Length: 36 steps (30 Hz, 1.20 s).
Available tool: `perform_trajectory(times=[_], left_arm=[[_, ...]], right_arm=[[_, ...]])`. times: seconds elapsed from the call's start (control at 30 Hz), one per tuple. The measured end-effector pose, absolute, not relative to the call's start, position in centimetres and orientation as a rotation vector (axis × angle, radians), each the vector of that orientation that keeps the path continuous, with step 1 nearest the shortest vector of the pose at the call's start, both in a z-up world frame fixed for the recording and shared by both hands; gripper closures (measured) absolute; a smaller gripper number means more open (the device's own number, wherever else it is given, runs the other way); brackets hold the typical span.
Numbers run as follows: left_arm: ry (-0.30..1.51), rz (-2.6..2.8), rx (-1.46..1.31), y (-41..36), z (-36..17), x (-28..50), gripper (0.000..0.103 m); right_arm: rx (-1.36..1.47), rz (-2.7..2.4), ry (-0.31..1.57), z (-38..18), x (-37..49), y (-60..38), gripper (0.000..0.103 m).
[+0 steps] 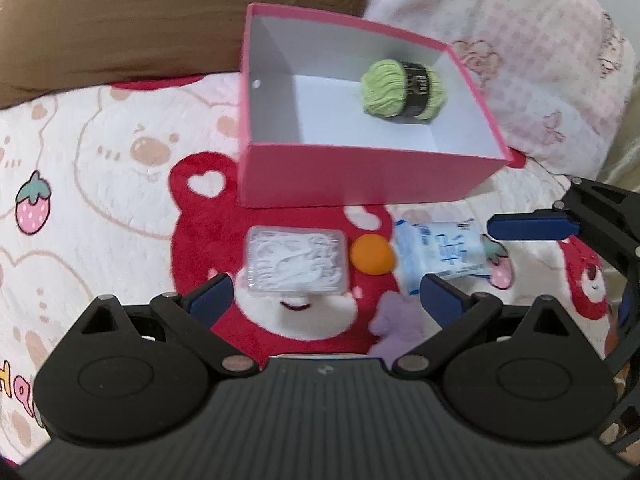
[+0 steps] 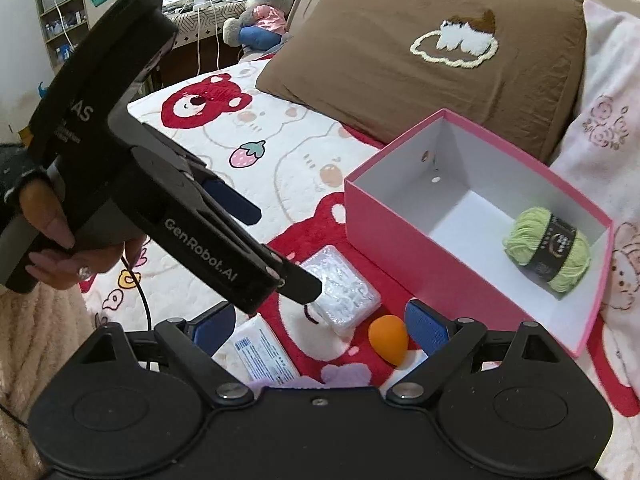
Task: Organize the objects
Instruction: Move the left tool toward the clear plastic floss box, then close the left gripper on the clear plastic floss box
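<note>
An open pink box (image 1: 360, 184) (image 2: 420, 264) sits on the bed and holds a green yarn ball (image 1: 402, 90) (image 2: 548, 254). In front of it lie a clear plastic case of white floss picks (image 1: 296, 260) (image 2: 344, 292), an orange egg-shaped sponge (image 1: 372, 256) (image 2: 389, 338) and a white-and-blue tissue packet (image 1: 442, 254) (image 2: 264, 354). My left gripper (image 1: 326, 296) (image 2: 276, 248) is open and empty, just above the floss case. My right gripper (image 2: 320, 326) is open and empty, over the sponge and packet; one of its fingers (image 1: 532, 228) shows in the left wrist view.
A brown pillow (image 2: 420, 68) and a pink floral pillow (image 1: 520, 60) lie behind the box. The bed has a bear-print blanket (image 1: 100, 152). Shelves and a plush toy (image 2: 260, 12) stand beyond the bed's far side.
</note>
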<state>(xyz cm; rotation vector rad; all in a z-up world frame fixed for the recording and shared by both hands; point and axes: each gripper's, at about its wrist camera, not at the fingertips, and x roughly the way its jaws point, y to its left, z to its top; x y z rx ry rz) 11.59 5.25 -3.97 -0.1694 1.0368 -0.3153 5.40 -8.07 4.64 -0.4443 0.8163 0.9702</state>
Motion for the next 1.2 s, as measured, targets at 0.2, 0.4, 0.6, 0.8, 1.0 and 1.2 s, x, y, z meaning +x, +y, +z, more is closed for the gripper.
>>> perform_trajectory(times=[0.2, 0.4, 0.6, 0.8, 1.0, 1.2], left_arm=[[1.056, -0.27, -0.16, 5.5, -6.6, 12.5, 0.004], [1.061, -0.275, -0.216, 5.8, -9.1, 13.5, 0.005], [1.025, -0.231, -0.19, 5.4, -10.8, 13.7, 0.01], [0.99, -0.25, -0.23, 5.3, -11.0, 14.1, 0.017], [0.906, -0.292, -0.161, 5.0, -11.6, 14.3, 0.027], [0.922, -0.324, -0.181, 5.7, -12.5, 14.9, 0.034]], right_arm=[[-0.451, 0.972, 0.8, 1.9, 5.8, -6.9, 0.009], [-0.38, 0.948, 0.811, -1.1, 6.6, -6.1, 0.011], [-0.341, 0.893, 0.828, -3.6, 7.8, -5.6, 0.012], [-0.293, 0.843, 0.855, -5.6, 8.7, -5.3, 0.021], [-0.232, 0.79, 0.804, -6.1, 8.6, -5.4, 0.023], [-0.247, 0.778, 0.807, -6.6, 8.6, -4.6, 0.036]])
